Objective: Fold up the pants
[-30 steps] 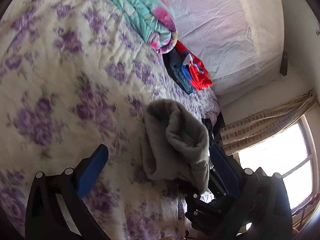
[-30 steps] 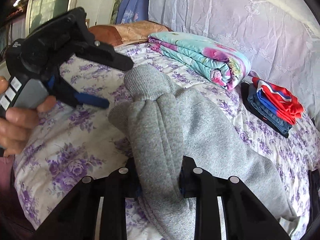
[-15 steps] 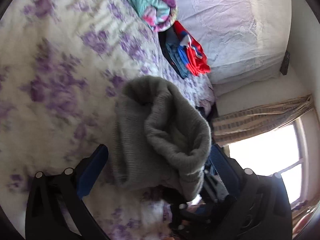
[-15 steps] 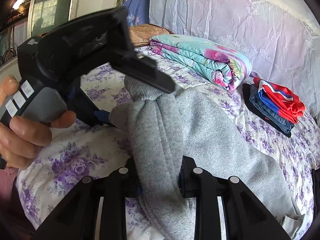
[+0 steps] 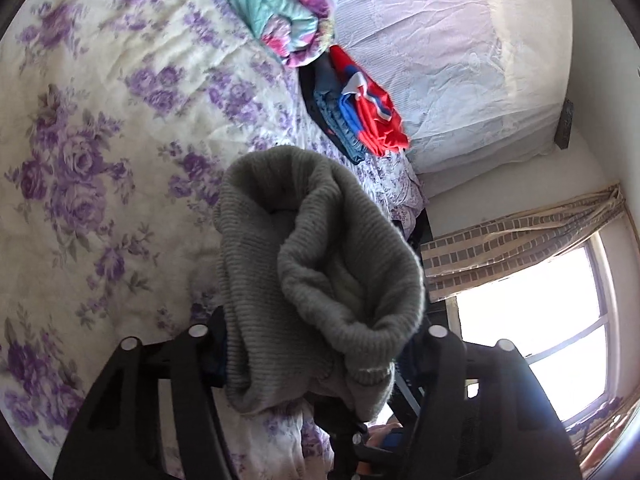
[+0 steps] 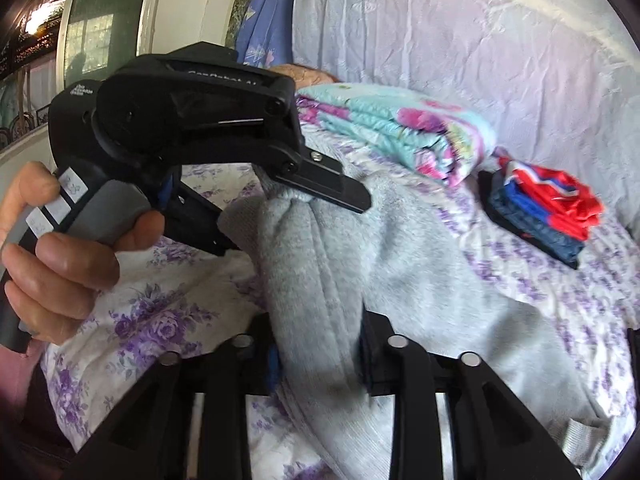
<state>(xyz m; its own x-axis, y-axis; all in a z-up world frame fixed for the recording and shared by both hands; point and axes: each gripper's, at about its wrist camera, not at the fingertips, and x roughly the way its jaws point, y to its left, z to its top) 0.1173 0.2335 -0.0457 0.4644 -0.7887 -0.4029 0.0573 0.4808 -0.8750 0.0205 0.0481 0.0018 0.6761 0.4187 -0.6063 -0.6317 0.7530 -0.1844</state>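
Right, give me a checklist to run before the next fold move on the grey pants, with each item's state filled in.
1. Left gripper around the cuff of the grey pants: ok, jaws closing on it.
2. Right gripper keeping its hold: not ok, jaws opening with the fabric between them.
3. Pants clear of the folded clothes pile: ok.
4. Pants clear of the folded quilt: ok.
5. Bedspread free for laying down: ok.
6. Waistband lying flat: cannot tell.

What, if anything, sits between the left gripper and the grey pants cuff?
Nothing visible. The grey pants cuff already lies between the left gripper's closing jaws. The right gripper, jaws opening, has the same leg between its fingers. Folded clothes lie well beyond.
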